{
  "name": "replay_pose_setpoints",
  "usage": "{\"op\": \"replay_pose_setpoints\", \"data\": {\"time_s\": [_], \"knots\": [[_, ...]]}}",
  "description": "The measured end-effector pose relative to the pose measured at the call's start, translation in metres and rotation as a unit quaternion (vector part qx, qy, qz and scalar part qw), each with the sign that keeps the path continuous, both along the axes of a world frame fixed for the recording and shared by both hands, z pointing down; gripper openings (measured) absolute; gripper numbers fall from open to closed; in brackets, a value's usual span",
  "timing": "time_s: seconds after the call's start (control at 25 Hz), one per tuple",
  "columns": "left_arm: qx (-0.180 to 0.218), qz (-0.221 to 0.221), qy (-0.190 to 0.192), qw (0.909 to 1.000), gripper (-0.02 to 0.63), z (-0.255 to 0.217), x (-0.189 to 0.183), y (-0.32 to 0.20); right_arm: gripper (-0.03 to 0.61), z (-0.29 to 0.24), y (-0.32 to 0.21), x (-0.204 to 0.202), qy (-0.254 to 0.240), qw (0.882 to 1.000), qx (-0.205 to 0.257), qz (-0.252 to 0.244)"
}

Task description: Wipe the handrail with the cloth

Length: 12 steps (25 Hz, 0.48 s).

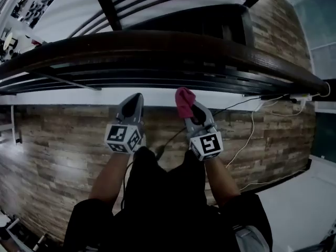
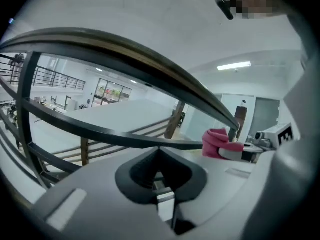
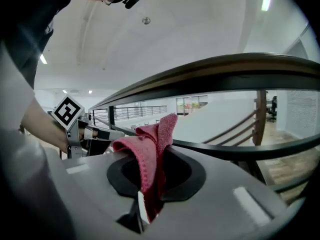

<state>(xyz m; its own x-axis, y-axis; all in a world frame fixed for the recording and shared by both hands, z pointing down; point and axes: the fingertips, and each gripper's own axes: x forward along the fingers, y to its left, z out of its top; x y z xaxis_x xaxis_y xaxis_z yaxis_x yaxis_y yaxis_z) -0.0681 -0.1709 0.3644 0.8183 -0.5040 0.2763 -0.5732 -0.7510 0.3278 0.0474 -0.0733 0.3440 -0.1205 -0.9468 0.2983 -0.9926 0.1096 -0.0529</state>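
Note:
A dark wooden handrail [image 1: 157, 43] curves across the head view above both grippers, and it arcs overhead in the left gripper view [image 2: 125, 49] and the right gripper view [image 3: 225, 69]. My right gripper [image 1: 186, 100] is shut on a pink cloth [image 1: 184, 101], which bunches up out of its jaws [image 3: 150, 144], just below the rail and apart from it. My left gripper [image 1: 135, 100] is shut with nothing in it, also short of the rail. From the left gripper view the cloth [image 2: 216, 141] shows at the right.
Thin dark metal bars [image 1: 131, 77] run under the handrail. The floor [image 1: 58, 146] is wood plank. White and black cables [image 1: 252, 125] trail over it at the right. Beyond the railing is an open drop to a lower floor [image 2: 100, 114].

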Motion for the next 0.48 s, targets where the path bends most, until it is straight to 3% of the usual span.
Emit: {"op": "replay_pose_setpoints", "data": {"time_s": [0.24, 0.48], "knots": [[0.006, 0.087, -0.01, 0.9962, 0.0, 0.031, 0.053, 0.015, 0.051, 0.037, 0.024, 0.041, -0.016, 0.998, -0.004, 0.066], [0.008, 0.148, 0.01, 0.9888, 0.0, 0.053, 0.146, 0.057, 0.051, 0.078, 0.071, 0.112, 0.011, 0.995, -0.017, 0.096]]}}
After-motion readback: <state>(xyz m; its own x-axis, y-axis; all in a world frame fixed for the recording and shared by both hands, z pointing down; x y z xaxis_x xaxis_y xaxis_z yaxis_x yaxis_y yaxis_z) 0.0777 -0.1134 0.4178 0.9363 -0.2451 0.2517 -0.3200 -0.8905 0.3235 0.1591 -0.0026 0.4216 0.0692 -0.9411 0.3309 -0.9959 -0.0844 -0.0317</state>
